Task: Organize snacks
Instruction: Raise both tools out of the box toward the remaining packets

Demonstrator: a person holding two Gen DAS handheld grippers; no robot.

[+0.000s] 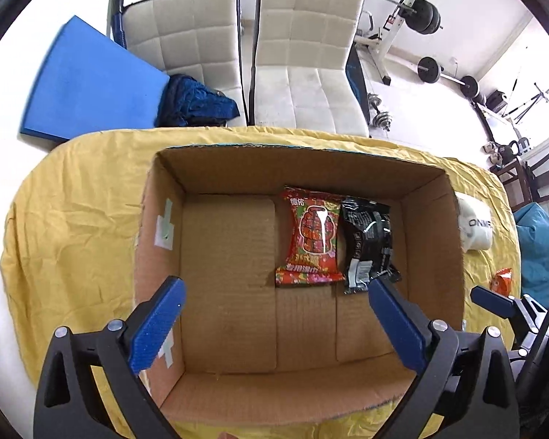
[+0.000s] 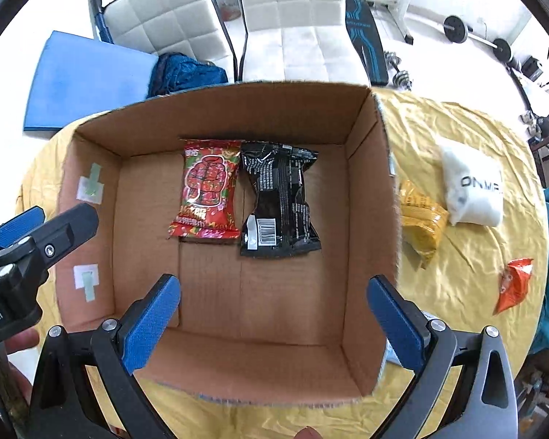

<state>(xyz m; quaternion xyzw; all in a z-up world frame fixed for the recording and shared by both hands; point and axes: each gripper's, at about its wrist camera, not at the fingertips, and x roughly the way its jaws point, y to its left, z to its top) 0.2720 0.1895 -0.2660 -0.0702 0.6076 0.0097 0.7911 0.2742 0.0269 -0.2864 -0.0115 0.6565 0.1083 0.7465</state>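
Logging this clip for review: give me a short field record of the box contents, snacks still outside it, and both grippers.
box: open cardboard box on yellow cloth
in box: red packet and black packet, side by side, flat
outside, right of box: yellow packet, white packet, orange packet
left gripper: open, empty, above box
right gripper: open, empty, above box

We see an open cardboard box [image 2: 366,190] holding a red snack packet [image 2: 206,190] and a black packet [image 2: 280,201] lying flat, side by side and touching; yellow [image 2: 421,223], white [image 2: 472,186] and orange [image 2: 514,283] packets lie outside.
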